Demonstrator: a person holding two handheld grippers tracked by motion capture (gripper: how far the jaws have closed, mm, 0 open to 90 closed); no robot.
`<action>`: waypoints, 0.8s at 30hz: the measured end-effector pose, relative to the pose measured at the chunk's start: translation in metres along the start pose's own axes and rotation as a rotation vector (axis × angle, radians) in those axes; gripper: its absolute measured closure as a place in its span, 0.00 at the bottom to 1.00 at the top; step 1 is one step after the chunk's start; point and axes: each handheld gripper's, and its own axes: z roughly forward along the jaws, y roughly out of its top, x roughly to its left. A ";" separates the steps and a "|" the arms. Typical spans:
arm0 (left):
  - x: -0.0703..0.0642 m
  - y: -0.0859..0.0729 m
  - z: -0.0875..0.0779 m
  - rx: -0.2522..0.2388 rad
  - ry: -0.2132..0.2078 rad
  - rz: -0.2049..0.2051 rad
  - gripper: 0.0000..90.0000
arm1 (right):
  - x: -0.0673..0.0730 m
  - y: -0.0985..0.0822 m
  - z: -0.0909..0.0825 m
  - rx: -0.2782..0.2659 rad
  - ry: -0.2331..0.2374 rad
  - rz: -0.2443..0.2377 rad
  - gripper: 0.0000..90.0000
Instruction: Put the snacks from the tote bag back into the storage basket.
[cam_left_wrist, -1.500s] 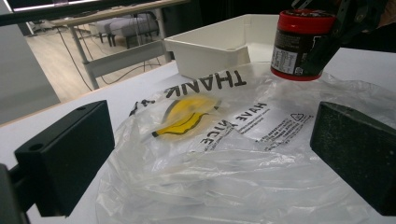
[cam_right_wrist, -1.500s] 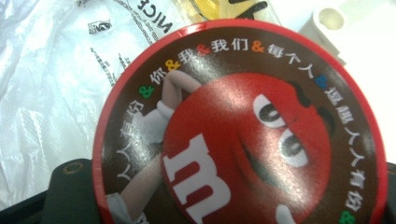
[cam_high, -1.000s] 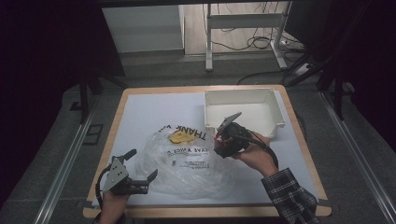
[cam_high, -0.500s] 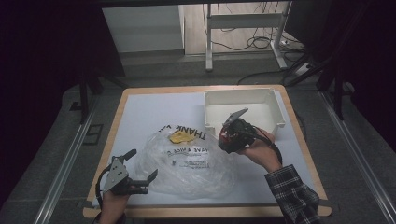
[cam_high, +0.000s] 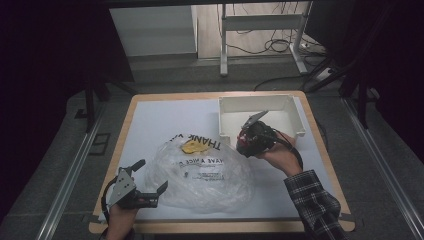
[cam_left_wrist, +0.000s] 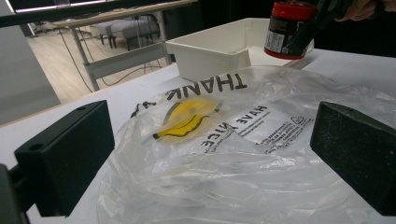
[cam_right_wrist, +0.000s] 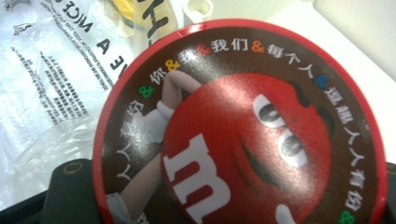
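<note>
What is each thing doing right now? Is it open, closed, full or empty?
Candy tub: lid on, held up beside the bin.
Right gripper: shut on the candy tub.
Left gripper: open, at the bag's edge.
Plastic bag: lying crumpled on the table.
White bin: looks empty.

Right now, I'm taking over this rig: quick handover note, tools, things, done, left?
Right tool: shut on the red-lidded candy tub, held up off the table at the near left corner of the white bin.
Left tool: open, holds nothing, at the near left edge of the clear plastic bag.
The bag lies crumpled on the table, its print facing up; whether anything is inside I cannot tell.
Done: the tub is gripped and lifted.
Left: probably setting the tub down in the bin, which looks empty on its visible floor, then releasing it.
</note>
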 end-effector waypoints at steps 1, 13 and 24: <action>0.000 0.000 0.000 -0.004 0.000 -0.004 0.00 | -0.001 0.000 0.000 0.005 0.000 0.006 0.28; 0.000 0.000 0.000 -0.001 0.001 0.002 0.00 | -0.012 0.005 0.002 -0.002 -0.009 0.019 0.28; 0.000 0.000 0.000 0.000 0.002 0.003 0.00 | -0.020 0.011 0.007 -0.007 -0.006 0.027 0.28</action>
